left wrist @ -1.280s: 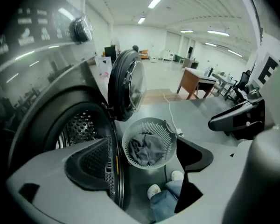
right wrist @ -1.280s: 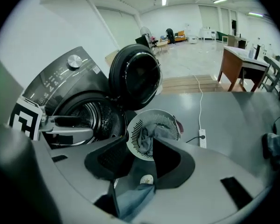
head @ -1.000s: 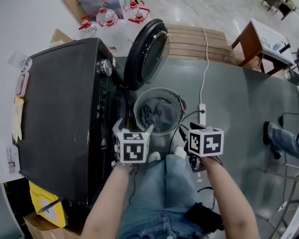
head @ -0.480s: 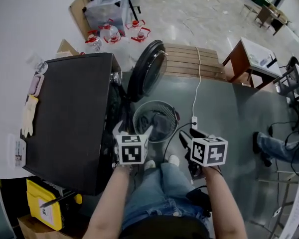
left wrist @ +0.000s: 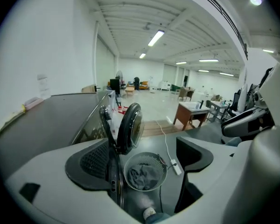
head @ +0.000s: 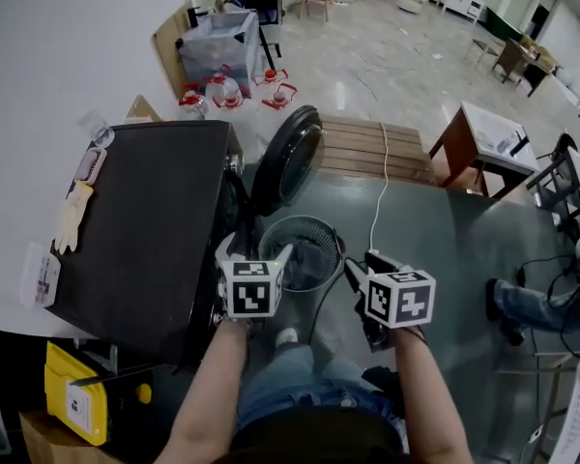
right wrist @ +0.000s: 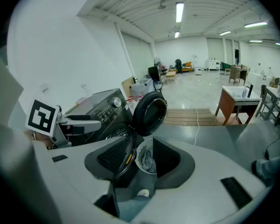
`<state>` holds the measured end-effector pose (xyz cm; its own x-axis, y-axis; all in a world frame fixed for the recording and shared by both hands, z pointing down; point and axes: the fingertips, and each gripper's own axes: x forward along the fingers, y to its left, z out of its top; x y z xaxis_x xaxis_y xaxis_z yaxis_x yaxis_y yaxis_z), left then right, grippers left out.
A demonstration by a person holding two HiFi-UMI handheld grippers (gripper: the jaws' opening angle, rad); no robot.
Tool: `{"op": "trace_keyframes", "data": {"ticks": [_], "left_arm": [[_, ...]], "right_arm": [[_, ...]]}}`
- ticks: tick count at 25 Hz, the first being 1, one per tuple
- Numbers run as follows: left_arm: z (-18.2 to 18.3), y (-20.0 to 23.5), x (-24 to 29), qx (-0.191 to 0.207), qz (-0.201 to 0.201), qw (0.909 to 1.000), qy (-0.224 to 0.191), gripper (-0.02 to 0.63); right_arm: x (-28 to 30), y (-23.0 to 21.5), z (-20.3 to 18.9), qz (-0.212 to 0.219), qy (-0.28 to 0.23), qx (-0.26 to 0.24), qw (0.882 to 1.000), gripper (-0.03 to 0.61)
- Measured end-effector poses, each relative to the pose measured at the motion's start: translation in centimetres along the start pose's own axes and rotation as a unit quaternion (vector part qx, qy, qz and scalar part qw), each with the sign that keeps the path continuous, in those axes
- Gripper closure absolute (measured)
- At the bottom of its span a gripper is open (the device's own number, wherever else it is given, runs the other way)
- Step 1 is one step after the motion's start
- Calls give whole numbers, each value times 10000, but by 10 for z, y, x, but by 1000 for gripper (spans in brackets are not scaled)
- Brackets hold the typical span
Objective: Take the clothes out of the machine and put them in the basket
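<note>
The black washing machine (head: pixel 145 220) stands at the left with its round door (head: pixel 288 155) swung open. A round mesh basket (head: pixel 271 230) sits on the floor in front of it, holding grey clothes (head: pixel 304 259). My left gripper (head: pixel 256 251) hovers above the basket's near rim, jaws wide and empty. In the left gripper view the left gripper (left wrist: pixel 144 157) frames the basket (left wrist: pixel 161 164) far below. My right gripper (head: pixel 362 264) hangs just right of the basket. The right gripper (right wrist: pixel 142 155) shows a narrower gap, nothing in it. The drum's inside is hidden.
A white power strip and cable (head: pixel 377 201) run past the basket to a wooden pallet (head: pixel 377 148). A table (head: pixel 483 143) and a seated person's legs (head: pixel 522 303) are at the right. Water jugs (head: pixel 237 90) stand behind the machine, a yellow box (head: pixel 77 399) beside it.
Both grippers have risen away from the floor, so the basket and machine look smaller and further below. Neither pair of jaws has changed its opening.
</note>
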<state>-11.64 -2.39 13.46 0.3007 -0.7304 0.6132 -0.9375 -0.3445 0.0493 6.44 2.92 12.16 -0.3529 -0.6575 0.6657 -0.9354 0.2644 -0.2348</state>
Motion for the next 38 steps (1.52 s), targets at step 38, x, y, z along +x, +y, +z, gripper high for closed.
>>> {"op": "trace_keyframes", "data": {"ticks": [38], "left_arm": [[-33, -139, -298, 118, 1318, 9634, -2332, 164]], "right_arm": [[-263, 22, -47, 974, -1805, -1655, 9646, 410]]}}
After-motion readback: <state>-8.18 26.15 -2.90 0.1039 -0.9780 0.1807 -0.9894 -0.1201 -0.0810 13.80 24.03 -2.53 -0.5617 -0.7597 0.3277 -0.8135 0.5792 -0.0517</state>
